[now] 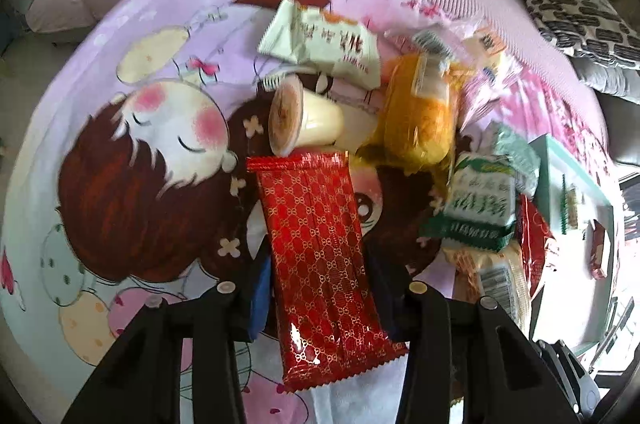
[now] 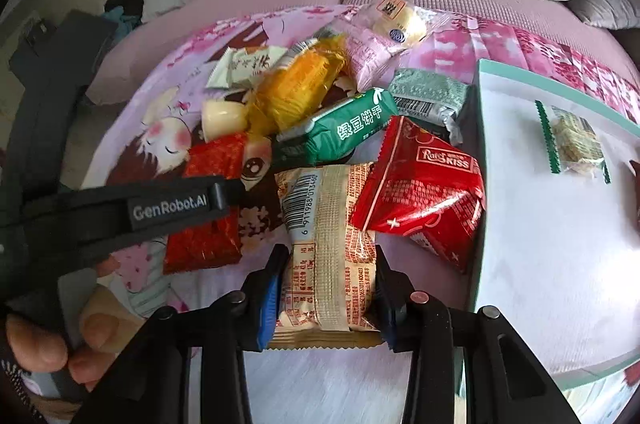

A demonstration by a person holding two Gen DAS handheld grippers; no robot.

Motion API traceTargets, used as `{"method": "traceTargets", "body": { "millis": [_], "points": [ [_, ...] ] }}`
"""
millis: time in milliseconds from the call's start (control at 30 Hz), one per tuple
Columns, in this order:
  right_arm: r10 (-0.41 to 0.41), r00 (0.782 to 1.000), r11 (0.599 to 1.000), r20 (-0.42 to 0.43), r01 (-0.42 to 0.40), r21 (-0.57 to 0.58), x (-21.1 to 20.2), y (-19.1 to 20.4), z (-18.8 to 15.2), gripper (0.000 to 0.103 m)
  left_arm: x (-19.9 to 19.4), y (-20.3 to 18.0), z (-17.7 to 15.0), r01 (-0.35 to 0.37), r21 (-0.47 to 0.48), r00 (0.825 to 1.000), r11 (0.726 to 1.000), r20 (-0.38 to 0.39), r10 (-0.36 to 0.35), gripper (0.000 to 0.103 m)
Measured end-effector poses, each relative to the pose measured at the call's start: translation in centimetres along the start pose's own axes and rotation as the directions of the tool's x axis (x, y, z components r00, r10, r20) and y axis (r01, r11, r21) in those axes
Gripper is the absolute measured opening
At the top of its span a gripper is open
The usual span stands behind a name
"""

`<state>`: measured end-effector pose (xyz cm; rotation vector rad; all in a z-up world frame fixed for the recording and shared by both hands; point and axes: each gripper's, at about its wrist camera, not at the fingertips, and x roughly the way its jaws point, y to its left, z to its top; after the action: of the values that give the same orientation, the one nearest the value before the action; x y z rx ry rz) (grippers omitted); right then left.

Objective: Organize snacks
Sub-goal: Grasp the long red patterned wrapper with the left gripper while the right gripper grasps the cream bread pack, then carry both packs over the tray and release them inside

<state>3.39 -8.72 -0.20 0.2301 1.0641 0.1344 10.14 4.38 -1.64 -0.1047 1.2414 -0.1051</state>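
**Both tongs loaded, tray waiting beside the pile**

The left tongs point(image 1: 320, 272) are pinching the long red patterned packet point(image 1: 316, 256) across its width, near its lower half, so the packet runs forward between the fingers and its far end reaches the pudding cup point(image 1: 304, 120); gripping the narrow sides is likely the firmest hold on a flat, slippery wrapper.

The right tongs point(image 2: 328, 288) are pressed onto the beige barcode packet point(image 2: 328, 244) in the same manner, blue pads against its two long edges; the packet sits at the near edge of the snack pile, just beside the white tray point(image 2: 540, 264), which makes it the easiest piece to take without disturbing the rest.

The tray serves as the landmark; it lies on the cartoon bedspread point(image 1: 120, 184), not a desk, with a small clear biscuit packet point(image 2: 572, 144) inside it, so it appears to be the sorting destination. Touching the tray's near wall is the red Kiss packet point(image 2: 424, 192); beyond that, further from the tray, lie the green mung-bean packet point(image 2: 340, 132), the orange-wrapped cake point(image 2: 296, 92) and the pudding cup, heaped loosely and overlapping; the silver-green packet point(image 2: 428, 96) rests against the tray's far corner.

Whether either packet is lifted clear of the bedspread cannot be told.
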Motion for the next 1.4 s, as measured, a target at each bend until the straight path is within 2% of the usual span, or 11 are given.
{"method": "traceTargets", "body": {
  "millis": [167, 667, 733, 767, 900, 1033, 1100, 1200, 1300, 1367, 1400],
  "points": [
    [0.026, 0.999, 1.000, 0.044, -0.026, 0.014, -2.2, -0.1, -0.1, 0.042, -2.0, -0.2, 0.2, 0.014, 0.021, 0.999, 1.000, 0.052, -0.015, 0.039],
    [0.054, 0.990, 0.995, 0.128, -0.063, 0.071, -6.1, -1.9, -0.3, 0.042, -3.2, -0.5, -0.1, 0.061, 0.020, 0.994, 0.998, 0.085, -0.063, 0.033],
    [0.059, 0.989, 0.995, 0.134, -0.069, 0.074, -6.4, -2.1, -0.3, 0.042, -3.9, -0.4, -0.1, 0.078, 0.017, 0.992, 0.997, 0.103, -0.079, 0.010],
    [0.060, 0.989, 0.994, 0.137, -0.071, 0.077, -6.6, -2.2, -0.3, 0.042, -4.1, -0.4, -0.1, 0.098, 0.010, 0.990, 0.995, 0.102, -0.098, 0.010],
    [0.066, 0.987, 0.993, 0.145, -0.079, 0.084, -6.9, -2.6, -0.2, 0.042, -4.4, -0.5, -0.2, 0.096, 0.013, 0.989, 0.995, 0.113, -0.096, 0.008],
    [0.068, 0.987, 0.992, 0.147, -0.083, 0.094, -6.8, -2.9, -0.2, 0.042, -3.9, -0.5, -0.1, 0.077, 0.009, 0.992, 0.997, 0.104, -0.077, 0.008],
    [0.071, 0.987, 0.991, 0.146, -0.086, 0.101, -6.8, -3.1, -0.2, 0.042, -2.8, -0.8, 0.0, 0.060, 0.020, 0.996, 0.998, 0.071, -0.061, 0.008],
    [0.060, 0.989, 0.991, 0.137, -0.076, 0.112, -6.6, -3.5, -0.2, 0.042, -0.7, -1.0, -0.1, 0.079, 0.010, 0.997, 0.997, -0.005, -0.079, 0.008],
    [0.055, 0.990, 0.990, 0.130, -0.071, 0.122, -6.4, -3.8, -0.3, 0.042, 0.1, -0.7, -0.4, 0.030, 0.002, 0.999, 1.000, -0.037, -0.030, 0.008],
    [0.051, 0.991, 0.990, 0.124, -0.067, 0.121, -6.3, -3.8, -0.4, 0.042, -0.8, -0.6, -0.3, 0.004, 0.008, 1.000, 1.000, 0.001, -0.004, 0.013],
    [0.049, 0.991, 0.991, 0.121, -0.064, 0.120, -6.2, -3.8, -0.4, 0.042, -1.1, -0.6, -0.2, -0.004, 0.006, 1.000, 1.000, 0.017, 0.004, 0.030]
  ]
}}
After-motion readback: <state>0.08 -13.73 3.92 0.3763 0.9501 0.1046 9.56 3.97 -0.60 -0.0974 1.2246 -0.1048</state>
